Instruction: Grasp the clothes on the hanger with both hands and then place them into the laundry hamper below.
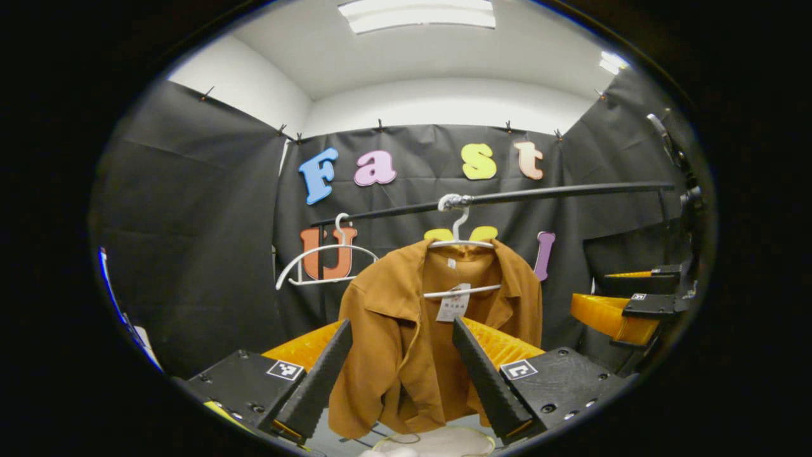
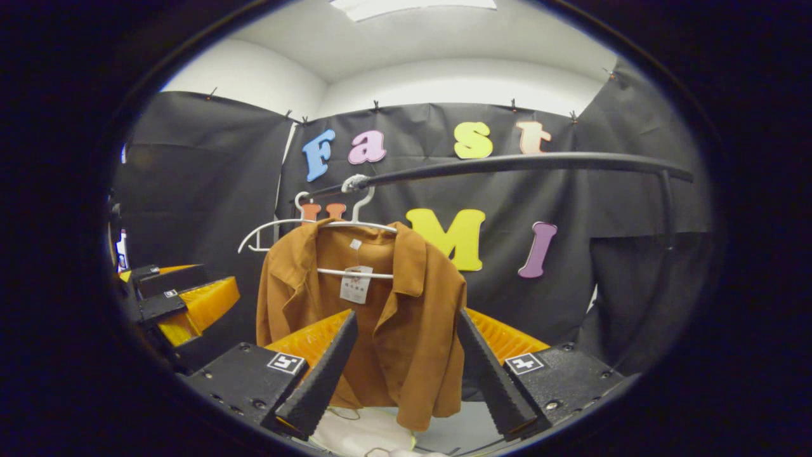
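Note:
A brown shirt (image 1: 406, 343) hangs on a white hanger (image 1: 458, 244) from a black rail (image 1: 539, 193). My left gripper (image 1: 403, 333) is open just short of the shirt, its fingers framing the front. In the right gripper view the same brown shirt (image 2: 387, 330) hangs from its white hanger (image 2: 355, 225) on the black rail (image 2: 507, 165), and my right gripper (image 2: 406, 324) is open before it, apart from the cloth. A pale hamper rim (image 1: 438, 441) shows below the shirt, and the hamper (image 2: 355, 431) appears under it in the right gripper view. The right gripper (image 1: 634, 304) appears at the far right of the left gripper view.
A second, empty white hanger (image 1: 323, 263) hangs further left on the rail, also the empty hanger (image 2: 266, 231) behind the shirt. A paper tag (image 1: 453, 304) dangles at the collar. The left gripper (image 2: 171, 298) shows at the left of the right gripper view. Black cloth walls enclose the booth.

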The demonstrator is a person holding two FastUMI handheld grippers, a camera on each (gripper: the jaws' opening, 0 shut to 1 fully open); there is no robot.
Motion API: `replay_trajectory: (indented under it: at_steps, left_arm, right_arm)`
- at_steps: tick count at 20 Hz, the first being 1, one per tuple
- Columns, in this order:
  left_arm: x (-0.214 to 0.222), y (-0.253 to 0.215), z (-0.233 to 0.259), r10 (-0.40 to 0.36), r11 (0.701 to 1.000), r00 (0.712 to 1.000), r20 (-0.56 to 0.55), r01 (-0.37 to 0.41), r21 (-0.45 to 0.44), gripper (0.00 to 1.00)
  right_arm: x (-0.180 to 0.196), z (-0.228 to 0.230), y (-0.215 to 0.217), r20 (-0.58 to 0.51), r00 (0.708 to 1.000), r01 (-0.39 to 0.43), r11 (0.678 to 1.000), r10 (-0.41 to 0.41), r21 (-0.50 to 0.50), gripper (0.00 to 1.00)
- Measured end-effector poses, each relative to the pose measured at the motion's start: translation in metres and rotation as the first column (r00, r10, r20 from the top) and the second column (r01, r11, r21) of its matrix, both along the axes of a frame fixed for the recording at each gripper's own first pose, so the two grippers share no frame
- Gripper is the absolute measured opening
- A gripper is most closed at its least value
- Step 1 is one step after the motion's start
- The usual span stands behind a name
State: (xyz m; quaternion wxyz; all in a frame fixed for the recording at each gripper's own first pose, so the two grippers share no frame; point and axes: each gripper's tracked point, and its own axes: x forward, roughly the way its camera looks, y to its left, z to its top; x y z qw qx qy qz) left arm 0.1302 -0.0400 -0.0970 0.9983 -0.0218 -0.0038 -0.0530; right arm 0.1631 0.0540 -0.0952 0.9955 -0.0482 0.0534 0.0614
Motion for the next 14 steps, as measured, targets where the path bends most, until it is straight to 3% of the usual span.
replay_trajectory:
  at_steps: [7,14]
  left_arm:
    - [0.08,-0.019,-0.041,0.008,1.0,0.999,-0.054,-0.008,0.0,0.97]
    - [0.141,-0.033,-0.059,0.026,0.999,0.996,-0.085,-0.03,-0.039,0.97]
  right_arm:
    - [0.093,-0.041,0.01,-0.084,0.996,-0.035,0.999,0.036,0.021,1.0]
    - [0.153,-0.057,0.017,-0.135,0.989,-0.05,0.996,0.059,0.072,1.0]
